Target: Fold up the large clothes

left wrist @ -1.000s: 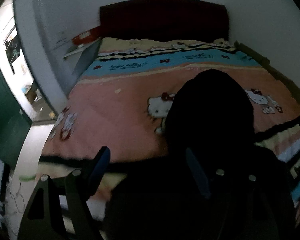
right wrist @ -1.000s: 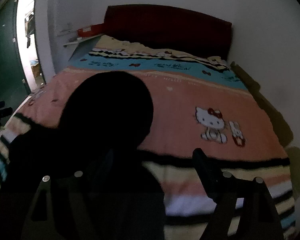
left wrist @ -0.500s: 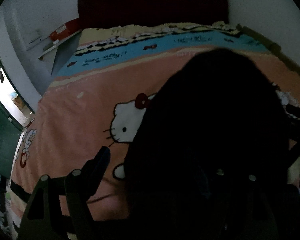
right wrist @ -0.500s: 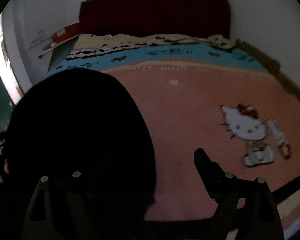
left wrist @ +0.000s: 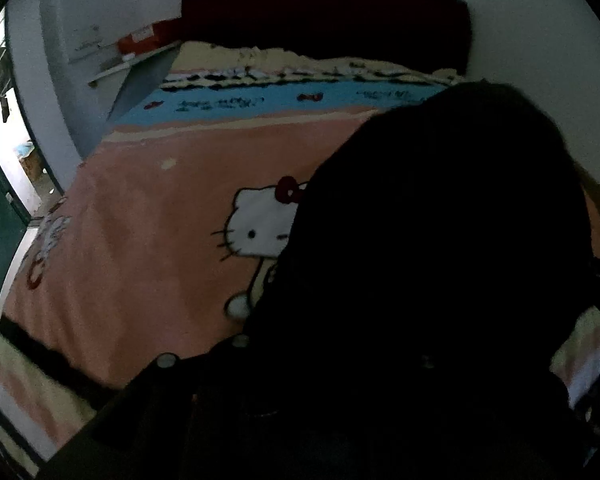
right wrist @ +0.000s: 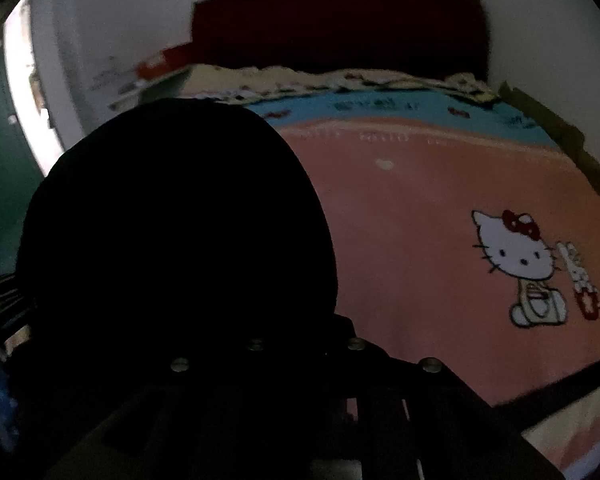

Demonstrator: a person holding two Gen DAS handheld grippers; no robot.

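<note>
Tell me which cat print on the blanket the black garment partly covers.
The cat print in the left wrist view: black garment overlaps its right side. The other cat print, right wrist view, lies fully uncovered.

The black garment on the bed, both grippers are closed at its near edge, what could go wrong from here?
The black garment is featureless in this dim light, so either grip may hold several layers or none. It already covers part of the cartoon cat blanket; a closed gripper could catch that blanket too and drag it along.
</note>
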